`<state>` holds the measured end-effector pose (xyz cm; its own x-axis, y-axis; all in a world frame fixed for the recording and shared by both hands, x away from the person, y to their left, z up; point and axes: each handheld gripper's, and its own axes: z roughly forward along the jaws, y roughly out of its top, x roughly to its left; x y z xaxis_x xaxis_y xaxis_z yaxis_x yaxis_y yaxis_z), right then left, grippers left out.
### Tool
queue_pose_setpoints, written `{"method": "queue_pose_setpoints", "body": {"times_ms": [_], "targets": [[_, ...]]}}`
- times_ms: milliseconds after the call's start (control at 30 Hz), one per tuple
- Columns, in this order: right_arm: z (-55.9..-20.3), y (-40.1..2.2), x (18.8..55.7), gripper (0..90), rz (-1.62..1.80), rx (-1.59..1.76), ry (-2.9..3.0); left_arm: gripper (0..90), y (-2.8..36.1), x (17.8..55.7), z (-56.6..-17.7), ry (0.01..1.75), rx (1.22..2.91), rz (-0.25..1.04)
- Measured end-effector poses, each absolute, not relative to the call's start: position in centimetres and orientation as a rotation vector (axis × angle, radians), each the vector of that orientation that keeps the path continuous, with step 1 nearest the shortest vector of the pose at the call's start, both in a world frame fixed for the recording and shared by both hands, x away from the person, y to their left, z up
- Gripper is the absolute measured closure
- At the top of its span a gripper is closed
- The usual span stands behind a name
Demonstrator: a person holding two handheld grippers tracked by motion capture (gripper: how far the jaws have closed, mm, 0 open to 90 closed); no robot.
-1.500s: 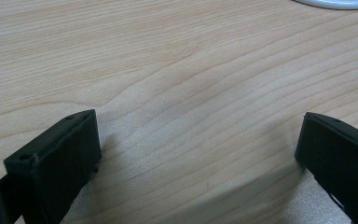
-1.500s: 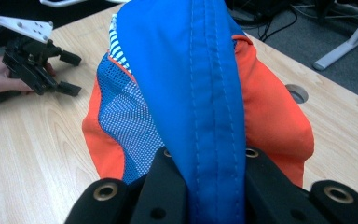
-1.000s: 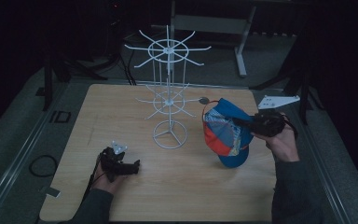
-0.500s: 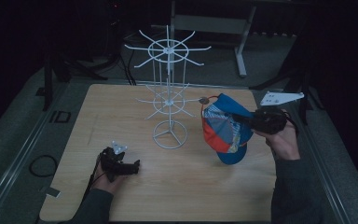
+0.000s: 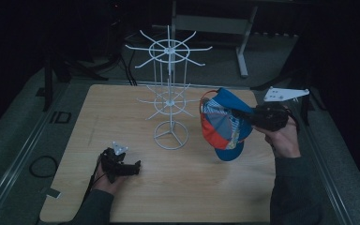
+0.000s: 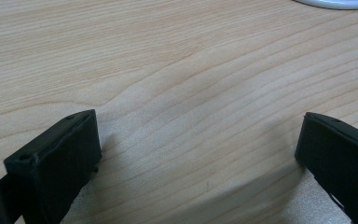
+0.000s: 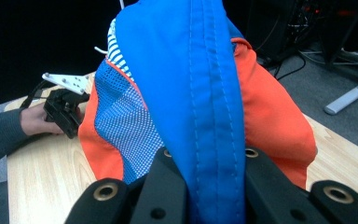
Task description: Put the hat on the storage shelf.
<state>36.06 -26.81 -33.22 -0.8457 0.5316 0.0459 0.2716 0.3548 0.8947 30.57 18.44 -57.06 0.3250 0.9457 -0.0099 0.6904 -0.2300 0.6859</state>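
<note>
A blue, orange and mesh cap (image 5: 225,124) hangs above the right side of the wooden table (image 5: 122,108). My right gripper (image 5: 252,118) is shut on the cap; its jaws pinch the blue fabric (image 7: 209,93) in the right gripper view. A white wire display stand (image 5: 169,93) with spoke-like hooks rises at the table's middle, just left of the cap. My left gripper (image 5: 135,168) rests low at the front left of the table, open, with bare wood between its fingers (image 6: 56,154).
The stand's round base (image 5: 170,136) sits on the table; its rim (image 6: 340,3) shows at the top of the left gripper view. Dark floor, cables and a metal frame leg (image 5: 243,44) lie beyond the far edge. The person's left hand (image 7: 35,119) appears far off.
The right hand has lifted the cap slightly and brought it a little toward the stand. The left gripper has stayed where it was.
</note>
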Motion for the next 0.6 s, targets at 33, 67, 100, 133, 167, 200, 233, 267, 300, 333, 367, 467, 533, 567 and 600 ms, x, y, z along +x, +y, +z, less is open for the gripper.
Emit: {"method": "queue_pose_setpoints", "body": {"times_ms": [33,67,100,133,167,200,233,267,300,333,367,467,533,567,600], "targets": [[-33.1,-26.8,36.1,87.9,1.494,0.715,2.365,0.1,18.4,30.6,-57.1,1.435,2.002,0.558],[-33.0,-26.7,36.1,87.9,1.502,0.713,2.362,0.1,18.4,30.6,-57.1,1.435,2.002,0.558],[-32.8,-26.7,36.0,87.9,1.514,0.707,2.356,0.1,18.4,30.6,-57.1,1.436,2.002,0.558],[-32.8,-26.7,36.0,87.9,1.514,0.707,2.356,0.1,18.4,30.6,-57.1,1.435,2.002,0.558],[-32.7,-26.6,36.0,87.9,1.52,0.704,2.352,0.1,18.4,30.6,-57.1,1.436,2.002,0.558],[-32.6,-26.7,36.0,87.9,1.525,0.702,2.347,0.1,18.4,30.6,-57.1,1.435,2.002,0.558],[-32.5,-26.7,36.0,87.9,1.535,0.701,2.344,0.1,18.4,30.6,-57.1,1.435,2.003,0.558],[-32.4,-26.7,35.9,87.9,1.542,0.7,2.34,0.1,18.4,30.6,-57.1,1.435,2.003,0.559],[-32.2,-26.7,35.9,87.9,1.556,0.697,2.334,0.1,18.5,30.6,-57.1,1.434,2.003,0.559],[-32.2,-26.7,35.9,87.9,1.556,0.697,2.334,0.1,18.5,30.6,-57.1,1.434,2.003,0.559],[-32.2,-26.8,35.9,87.9,1.56,0.697,2.33,0.1,18.5,30.6,-57.1,1.434,2.003,0.559],[-32.0,-26.8,35.9,87.9,1.577,0.693,2.321,0.1,18.4,30.6,-57.1,1.435,2.003,0.559],[-31.8,-26.9,35.9,87.9,1.59,0.694,2.316,0.1,18.4,30.6,-57.1,1.434,2.003,0.559],[-31.8,-26.9,35.9,87.9,1.59,0.694,2.316,0.1,18.4,30.6,-57.1,1.434,2.003,0.559],[-31.8,-26.9,35.9,87.9,1.599,0.695,2.312,0.1,18.5,30.6,-57.1,1.434,2.003,0.559]]}}
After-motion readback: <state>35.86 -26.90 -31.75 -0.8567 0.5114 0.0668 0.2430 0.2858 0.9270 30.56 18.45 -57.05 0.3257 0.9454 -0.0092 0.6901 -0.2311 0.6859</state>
